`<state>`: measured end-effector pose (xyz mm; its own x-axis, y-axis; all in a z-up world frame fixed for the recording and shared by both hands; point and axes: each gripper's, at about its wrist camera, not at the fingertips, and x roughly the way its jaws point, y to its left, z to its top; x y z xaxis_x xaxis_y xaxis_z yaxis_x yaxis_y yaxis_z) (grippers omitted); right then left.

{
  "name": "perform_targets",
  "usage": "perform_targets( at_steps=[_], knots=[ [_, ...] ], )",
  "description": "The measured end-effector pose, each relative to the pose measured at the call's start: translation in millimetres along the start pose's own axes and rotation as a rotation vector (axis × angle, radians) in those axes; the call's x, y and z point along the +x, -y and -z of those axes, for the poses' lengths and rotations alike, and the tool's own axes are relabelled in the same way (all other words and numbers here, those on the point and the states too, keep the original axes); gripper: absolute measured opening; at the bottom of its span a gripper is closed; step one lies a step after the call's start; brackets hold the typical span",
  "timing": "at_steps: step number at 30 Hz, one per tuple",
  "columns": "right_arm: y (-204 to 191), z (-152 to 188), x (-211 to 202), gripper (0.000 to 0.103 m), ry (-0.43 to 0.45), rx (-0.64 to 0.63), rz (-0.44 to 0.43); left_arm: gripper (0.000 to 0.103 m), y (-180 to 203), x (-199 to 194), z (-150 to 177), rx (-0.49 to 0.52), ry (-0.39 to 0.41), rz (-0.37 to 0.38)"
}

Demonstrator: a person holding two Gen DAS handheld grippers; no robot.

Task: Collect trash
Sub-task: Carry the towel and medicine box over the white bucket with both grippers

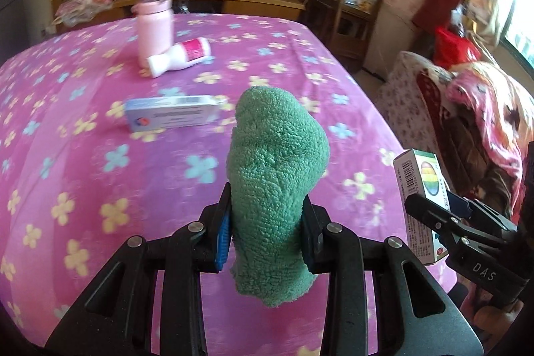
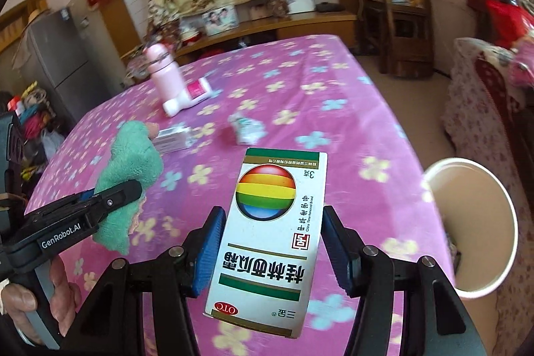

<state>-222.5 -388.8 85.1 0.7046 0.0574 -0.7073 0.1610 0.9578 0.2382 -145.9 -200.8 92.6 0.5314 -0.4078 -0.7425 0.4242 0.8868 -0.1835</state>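
step: carrying trash | left gripper (image 1: pixel 267 242) clamps green cloth (image 1: pixel 273 175) | right gripper (image 2: pixel 270 252) clamps medicine box (image 2: pixel 267 242) | next: bin unseen; paper cup (image 2: pixel 474 222) right of box

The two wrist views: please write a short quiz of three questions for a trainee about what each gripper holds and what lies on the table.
1. True or false: the left gripper is shut on a green cloth.
2. What does the right gripper hold? A) a pink bottle B) a white box with a rainbow ball C) a paper cup
3. Fill in: the white bottle lies on its side next to the standing ____ bottle.

Key
1. True.
2. B: the white box sits between the pads; the paper cup stands free at the right.
3. Pink.
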Motion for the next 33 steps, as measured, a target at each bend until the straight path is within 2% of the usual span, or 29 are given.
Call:
perform_targets(
  at_steps=[12, 20, 33],
  knots=[
    [82, 9, -32, 0.056, 0.027, 0.115, 0.095, 0.031, 94, 28, -4, 0.147, -0.022, 0.047],
    [128, 16, -48, 0.056, 0.034, 0.179, 0.164, 0.031, 143, 46, -3, 0.218, -0.042, 0.088],
    [190, 28, -53, 0.056, 0.014, 0.277, 0.241, 0.031, 195, 79, 0, 0.29, -0.091, 0.122]
  ],
)
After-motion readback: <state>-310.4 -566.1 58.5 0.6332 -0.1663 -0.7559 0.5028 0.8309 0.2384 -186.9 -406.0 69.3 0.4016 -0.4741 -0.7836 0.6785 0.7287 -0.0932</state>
